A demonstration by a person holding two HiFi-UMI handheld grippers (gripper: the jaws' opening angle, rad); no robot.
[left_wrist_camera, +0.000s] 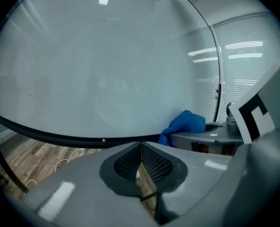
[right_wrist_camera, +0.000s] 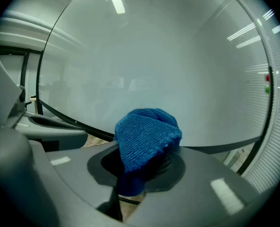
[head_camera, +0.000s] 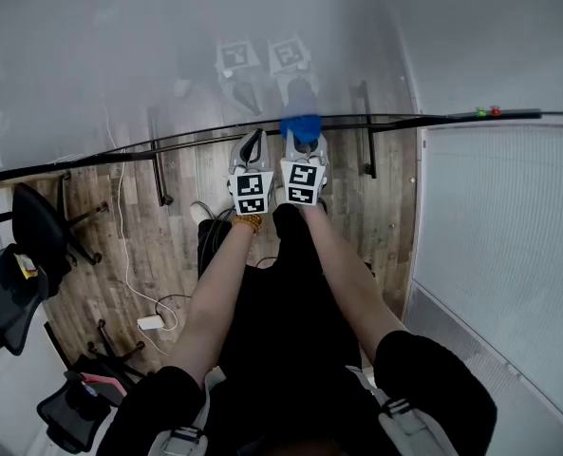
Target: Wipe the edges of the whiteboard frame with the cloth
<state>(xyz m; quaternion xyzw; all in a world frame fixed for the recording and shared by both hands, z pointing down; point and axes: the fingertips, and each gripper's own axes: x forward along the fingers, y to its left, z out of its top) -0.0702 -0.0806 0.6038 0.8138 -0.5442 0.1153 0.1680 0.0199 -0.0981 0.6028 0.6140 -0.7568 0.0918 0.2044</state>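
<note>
Most of the upper half of the head view is the whiteboard [head_camera: 120, 55], pale and glossy. Its dark frame [head_camera: 196, 138] runs across the middle of the picture as a thin curved line. Below it lies the wooden floor [head_camera: 120, 255], with a white slatted panel [head_camera: 509, 236] filling the right side and black office chairs [head_camera: 34, 231] at the left edge. My two tongs sit side by side at centre frame, tips up against the lower frame edge. My right gripper [head_camera: 306, 148] is clamped on the blue cloth [right_wrist_camera: 147, 136]. The cloth bulges out above the jaws at the centre of that gripper's view and sits at the frame line. My left gripper [left_wrist_camera: 140, 148] has its jaws closed tip to tip with nothing between them, just left of the cloth.
</note>
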